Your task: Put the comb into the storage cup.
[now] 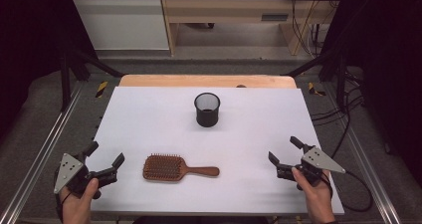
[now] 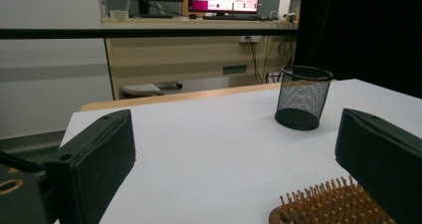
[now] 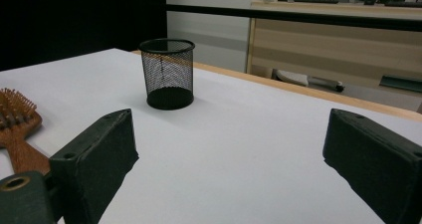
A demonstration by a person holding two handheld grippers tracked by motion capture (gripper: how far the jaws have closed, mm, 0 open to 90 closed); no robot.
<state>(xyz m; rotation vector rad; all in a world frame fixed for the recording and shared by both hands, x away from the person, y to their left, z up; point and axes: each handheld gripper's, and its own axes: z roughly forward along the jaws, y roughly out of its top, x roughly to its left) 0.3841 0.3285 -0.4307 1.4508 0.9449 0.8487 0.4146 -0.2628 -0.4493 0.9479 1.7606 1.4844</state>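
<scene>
Hairbrush [image 1: 180,168] of brown wood is seen lying flat on the white table [image 1: 149,114], near the front edge and left of centre, bristles facing up and handle pointing toward the right. An upright black mesh pen cup [image 1: 207,109] stands farther back, about mid-table, well apart from the brush and empty as far as can be seen.

The left gripper [image 1: 105,158] is held by a hand [image 1: 79,201] at the front left corner of the table, just beside the brush head but not touching it. Its jaws are spread wide and nothing is gripped between them; in the left gripper view the bristled head [image 2: 331,206] is seen low at the right, partly behind the right-hand jaw, with the mesh cup [image 2: 302,97] beyond.

The right gripper [image 1: 284,151] is held by the other hand [image 1: 314,194] at the front right of the table, well apart from the brush handle. Its jaws are likewise spread wide with only bare table between them. In the right gripper view the brush [image 3: 17,124] is seen at the left edge and the cup [image 3: 167,73] farther off.
</scene>
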